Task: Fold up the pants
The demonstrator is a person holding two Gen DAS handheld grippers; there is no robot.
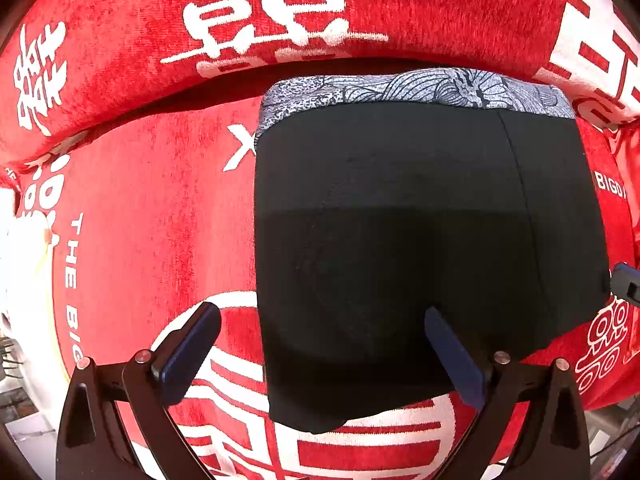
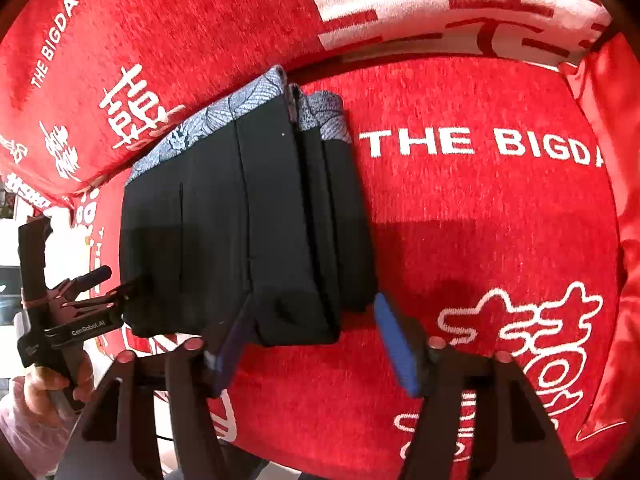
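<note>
The black pants [image 1: 400,220] lie folded into a compact rectangle on a red cushion, with the grey-blue patterned waistband [image 1: 400,88] at the far end. My left gripper [image 1: 322,310] stands open straight above the stack's near left edge; one finger is over the cloth, the other over the cushion. In the right wrist view the folded pants [image 2: 240,220] show several stacked layers along their right side. My right gripper [image 2: 314,298] is open and straddles the near right corner of the stack, its pads beside the cloth without squeezing it. The left gripper [image 2: 114,280] shows at the stack's left edge.
A red seat cushion [image 2: 480,220] with white lettering carries the pants. A red back cushion [image 1: 120,60] rises right behind the waistband, and a shiny red pillow [image 2: 616,200] sits at the right. A gloved hand [image 2: 40,392] holds the left gripper's handle.
</note>
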